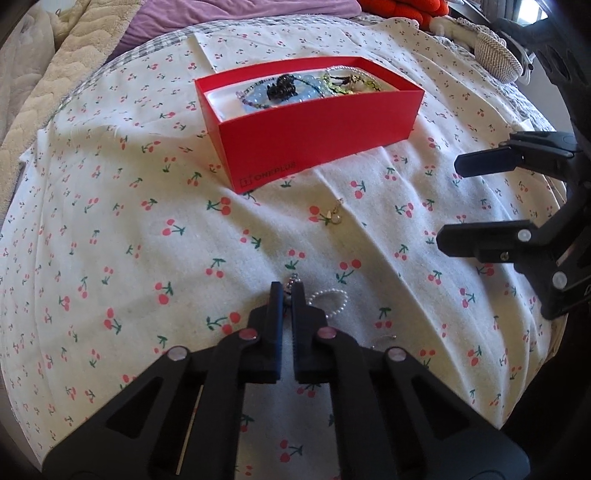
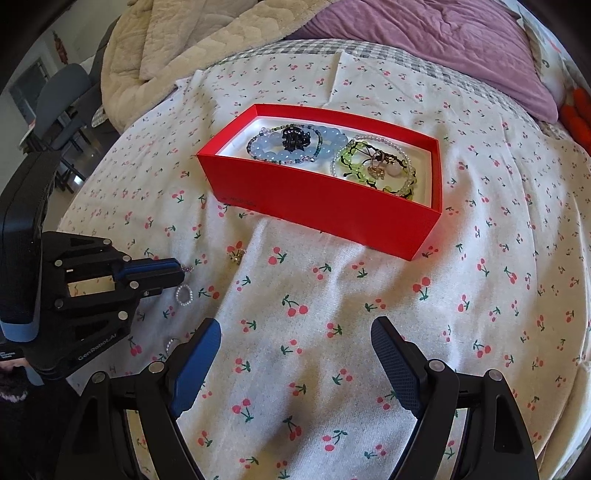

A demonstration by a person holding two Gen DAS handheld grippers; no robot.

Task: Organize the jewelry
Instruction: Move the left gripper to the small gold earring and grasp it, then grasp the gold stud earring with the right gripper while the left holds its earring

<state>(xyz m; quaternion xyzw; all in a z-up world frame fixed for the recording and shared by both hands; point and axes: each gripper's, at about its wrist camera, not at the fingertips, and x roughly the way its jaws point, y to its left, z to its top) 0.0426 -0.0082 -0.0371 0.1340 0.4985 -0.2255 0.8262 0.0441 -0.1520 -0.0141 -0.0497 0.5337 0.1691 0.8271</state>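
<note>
A red box (image 1: 317,144) (image 2: 325,206) sits on the cherry-print cloth, holding a blue bead bracelet (image 2: 273,146), a black hair claw (image 2: 293,138) and green and clear bead bracelets (image 2: 354,162). My left gripper (image 1: 287,291) (image 2: 181,273) is shut on a small silvery chain piece (image 1: 293,278) low on the cloth. A small pearl ring (image 1: 332,301) (image 2: 184,294) lies right beside its tips. A gold earring (image 1: 334,216) (image 2: 236,255) lies between the gripper and the box. My right gripper (image 2: 295,332) (image 1: 448,203) is open and empty above the cloth.
A beige quilt (image 2: 177,44) and a purple pillow (image 2: 424,40) lie behind the box. Orange fabric (image 1: 399,9) and a knitted pouch (image 1: 495,55) sit at the far right. A small ring (image 2: 170,344) lies near my right gripper's left finger. A chair (image 2: 62,103) stands off the bed.
</note>
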